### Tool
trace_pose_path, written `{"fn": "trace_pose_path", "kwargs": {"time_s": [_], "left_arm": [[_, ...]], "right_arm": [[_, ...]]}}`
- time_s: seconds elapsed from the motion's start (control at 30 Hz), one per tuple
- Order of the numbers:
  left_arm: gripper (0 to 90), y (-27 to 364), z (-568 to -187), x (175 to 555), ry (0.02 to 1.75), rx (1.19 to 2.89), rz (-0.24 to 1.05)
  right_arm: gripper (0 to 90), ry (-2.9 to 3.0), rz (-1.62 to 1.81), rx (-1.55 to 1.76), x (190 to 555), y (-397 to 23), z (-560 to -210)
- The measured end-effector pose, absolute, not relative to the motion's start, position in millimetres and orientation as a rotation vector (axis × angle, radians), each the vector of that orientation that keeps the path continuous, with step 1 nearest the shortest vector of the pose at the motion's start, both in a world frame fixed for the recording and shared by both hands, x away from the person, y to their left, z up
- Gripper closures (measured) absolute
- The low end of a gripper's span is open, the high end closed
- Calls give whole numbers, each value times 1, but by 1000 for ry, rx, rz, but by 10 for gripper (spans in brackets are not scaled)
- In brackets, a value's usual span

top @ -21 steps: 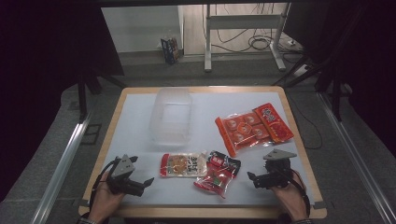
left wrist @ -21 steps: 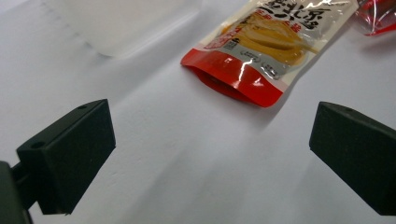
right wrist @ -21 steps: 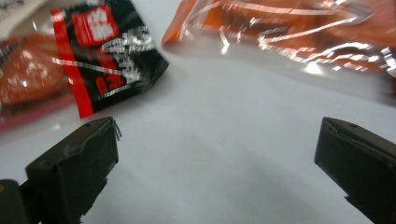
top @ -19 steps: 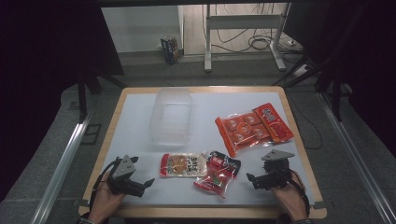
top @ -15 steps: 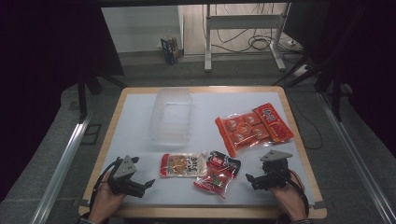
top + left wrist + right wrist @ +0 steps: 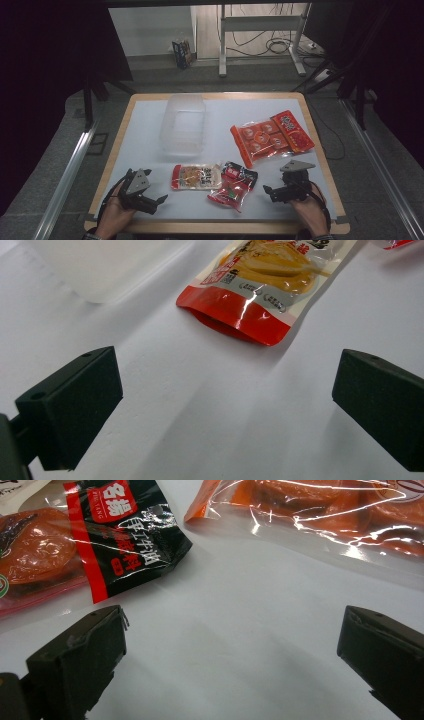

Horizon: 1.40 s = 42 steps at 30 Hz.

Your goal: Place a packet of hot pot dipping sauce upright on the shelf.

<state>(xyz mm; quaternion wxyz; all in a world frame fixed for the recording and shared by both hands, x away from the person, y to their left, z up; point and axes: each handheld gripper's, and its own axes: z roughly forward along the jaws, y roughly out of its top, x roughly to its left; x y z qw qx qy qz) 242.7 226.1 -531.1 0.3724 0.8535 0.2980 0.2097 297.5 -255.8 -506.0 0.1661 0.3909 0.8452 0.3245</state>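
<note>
My left gripper (image 6: pixel 156 202) rests on the white mat near the front left, held by a hand, open and empty. In the left gripper view its jaws (image 6: pixel 225 400) stand wide apart, facing a yellow-and-red snack packet (image 6: pixel 260 285) a short way ahead. That packet (image 6: pixel 196 176) lies flat near the front middle. My right gripper (image 6: pixel 270 194) sits at the front right, also open and empty. In the right gripper view (image 6: pixel 230 655) it faces a red-and-black packet (image 6: pixel 100 545), which lies beside the first one (image 6: pixel 233 186).
A clear plastic container (image 6: pixel 183 124) stands behind the packets at mid-table, and its corner shows in the left gripper view (image 6: pixel 100 265). A large orange snack pack (image 6: pixel 270 136) lies at the right rear, its edge (image 6: pixel 325 510) ahead of the right jaws. The wooden table edge (image 6: pixel 220 227) runs along the front.
</note>
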Motion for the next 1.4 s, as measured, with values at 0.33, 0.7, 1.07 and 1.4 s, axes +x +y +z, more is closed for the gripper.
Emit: {"fn": "trace_pose_path", "kwargs": {"time_s": [0.33,0.7,1.07,1.4], "left_arm": [[0,226,-531,243,773,2191,537],[4,228,-529,242,747,2144,512],[3,227,-530,241,728,2153,531],[0,225,-531,241,711,2169,538]], "right_arm": [[0,2388,933,1130,298,-258,-505],[0,2352,934,1138,302,-264,-505],[0,2316,928,1092,308,-266,-504],[0,2294,999,1117,316,-272,-502]]}}
